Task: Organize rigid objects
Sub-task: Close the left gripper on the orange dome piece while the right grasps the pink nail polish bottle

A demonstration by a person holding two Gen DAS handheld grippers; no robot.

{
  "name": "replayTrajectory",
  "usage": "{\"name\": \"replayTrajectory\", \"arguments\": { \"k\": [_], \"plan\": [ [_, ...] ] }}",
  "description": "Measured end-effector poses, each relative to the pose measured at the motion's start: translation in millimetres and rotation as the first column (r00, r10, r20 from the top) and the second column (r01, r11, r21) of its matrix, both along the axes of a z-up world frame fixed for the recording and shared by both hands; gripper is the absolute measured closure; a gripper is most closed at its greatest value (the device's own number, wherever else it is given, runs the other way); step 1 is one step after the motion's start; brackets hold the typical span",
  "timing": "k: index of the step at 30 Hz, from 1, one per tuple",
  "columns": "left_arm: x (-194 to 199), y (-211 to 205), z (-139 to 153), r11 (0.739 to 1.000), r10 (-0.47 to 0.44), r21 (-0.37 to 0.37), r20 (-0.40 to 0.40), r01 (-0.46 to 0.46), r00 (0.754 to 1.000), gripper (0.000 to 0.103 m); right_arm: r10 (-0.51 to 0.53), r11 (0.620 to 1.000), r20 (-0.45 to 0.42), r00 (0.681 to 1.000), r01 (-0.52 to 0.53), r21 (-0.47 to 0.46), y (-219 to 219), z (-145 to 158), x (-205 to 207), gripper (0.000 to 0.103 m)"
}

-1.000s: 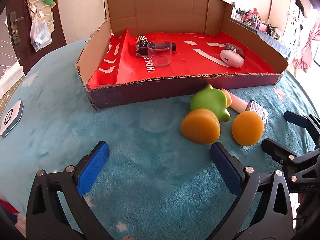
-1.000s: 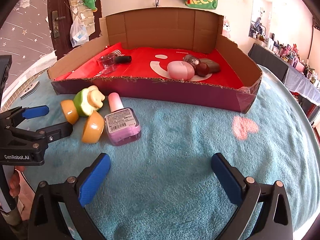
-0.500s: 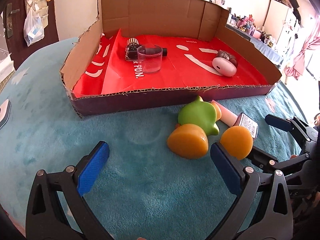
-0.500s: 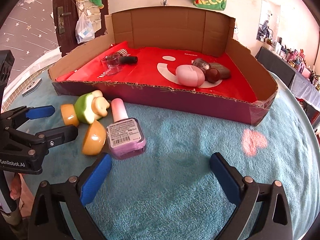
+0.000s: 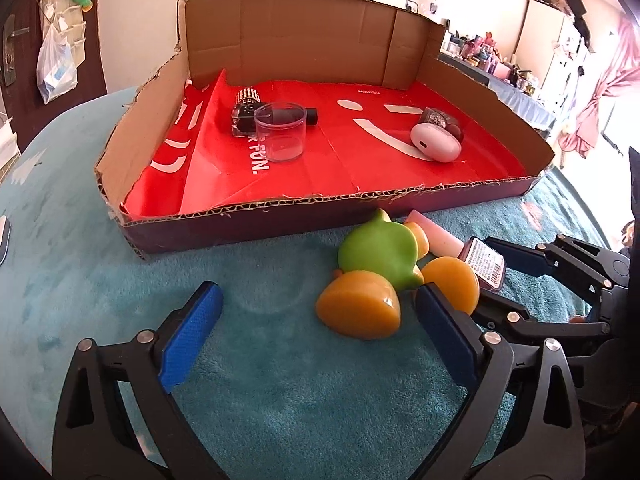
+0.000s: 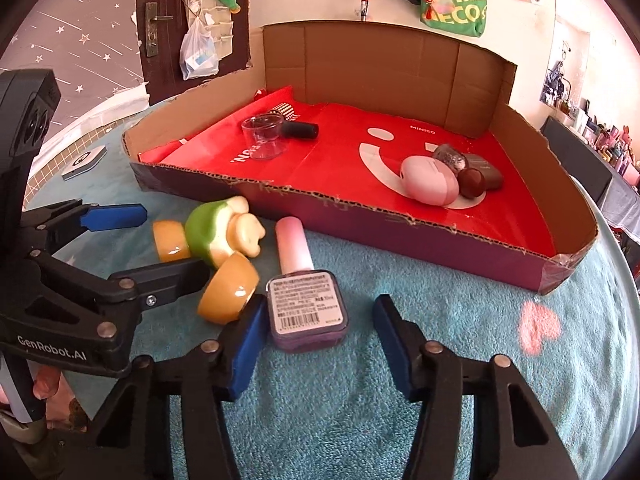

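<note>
A green toy figure with orange feet (image 5: 376, 258) (image 6: 208, 236) lies on the teal cloth before the cardboard tray (image 5: 320, 208) (image 6: 400, 220). A pink nail-polish bottle (image 6: 306, 296) (image 5: 480, 260) lies beside it. My left gripper (image 5: 316, 320) is open, its right finger (image 5: 440, 316) next to an orange foot. My right gripper (image 6: 320, 332) is open, its fingers on either side of the bottle's base. In the tray lie a clear cup (image 5: 280, 132), a dark bottle (image 5: 246, 114), a pink case (image 5: 436, 142) and a brown item (image 6: 472, 182).
The tray has a red liner and tall cardboard back walls. A small grey device (image 6: 84, 160) lies on the cloth at left. A pink heart patch (image 6: 538, 328) marks the cloth at right. Cluttered shelves stand far right.
Both grippers moved forward toward the toy and the bottle. The right gripper's fingers now flank the bottle and stand closer together than before. Nothing is held.
</note>
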State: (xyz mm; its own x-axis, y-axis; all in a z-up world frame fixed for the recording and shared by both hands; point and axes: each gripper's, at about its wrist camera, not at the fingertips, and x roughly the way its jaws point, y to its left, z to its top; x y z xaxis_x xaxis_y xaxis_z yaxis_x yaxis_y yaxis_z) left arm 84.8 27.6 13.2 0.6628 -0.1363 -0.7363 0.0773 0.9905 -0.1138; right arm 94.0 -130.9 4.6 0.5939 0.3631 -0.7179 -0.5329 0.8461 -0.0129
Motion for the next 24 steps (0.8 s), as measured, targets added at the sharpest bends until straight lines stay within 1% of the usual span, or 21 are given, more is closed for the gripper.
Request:
{"name": "replayTrajectory", "arguments": {
  "k": [1,3,4,6,7,9,12,14,20,24],
  "plan": [
    [-0.2,-1.1,0.0,1.0,-0.009,-0.002,0.001,0.009,1.0,0.012,0.007,1.0,0.002,1.0,-0.007,0.002,1.1,0.1,-1.4,0.053],
    [-1.1,-3.9,0.6,1.0,-0.03,-0.004,0.008,0.03,1.0,0.022,0.013,1.0,0.008,1.0,-0.013,0.002,2.7,0.2,-4.0,0.061],
    [-1.8,-5.2,1.0,0.999,-0.041,-0.007,0.01,0.041,0.999,0.025,0.011,1.0,0.014,1.0,-0.011,-0.003,3.3,0.2,-5.1,0.061],
    [-3.0,-7.9,2.0,0.998,-0.063,-0.014,0.014,0.063,0.998,0.037,0.005,1.0,0.018,1.0,-0.005,-0.003,2.6,0.1,-6.5,0.061],
    [-3.6,-8.6,2.2,0.997,-0.072,-0.017,0.015,0.072,0.997,0.039,0.002,1.0,0.016,1.0,-0.002,0.002,1.4,0.1,-6.6,0.061],
    [-4.9,-9.7,2.7,0.995,-0.094,-0.036,0.016,0.095,0.995,0.054,-0.007,1.0,0.01,1.0,0.007,0.011,-1.4,0.4,-6.8,0.061],
    [-7.0,-11.1,2.7,0.993,-0.11,-0.041,0.015,0.11,0.994,0.066,-0.021,1.0,0.003,1.0,0.021,0.02,-7.2,0.6,-8.8,0.061],
    [-9.2,-11.3,3.1,0.993,-0.108,-0.036,0.018,0.109,0.994,0.067,-0.032,0.999,-0.002,0.999,0.032,0.025,-11.5,0.8,-10.7,0.062],
    [-13.5,1.3,2.8,0.994,-0.079,-0.074,0.014,0.08,0.997,0.068,-0.069,0.997,-0.016,0.998,0.069,0.038,-23.3,0.8,-16.9,0.063],
    [-21.5,8.2,4.4,0.996,-0.059,-0.071,0.008,0.06,0.998,0.068,-0.092,0.994,-0.028,0.995,0.093,0.05,-28.8,1.2,-23.8,0.063]
  ]
}}
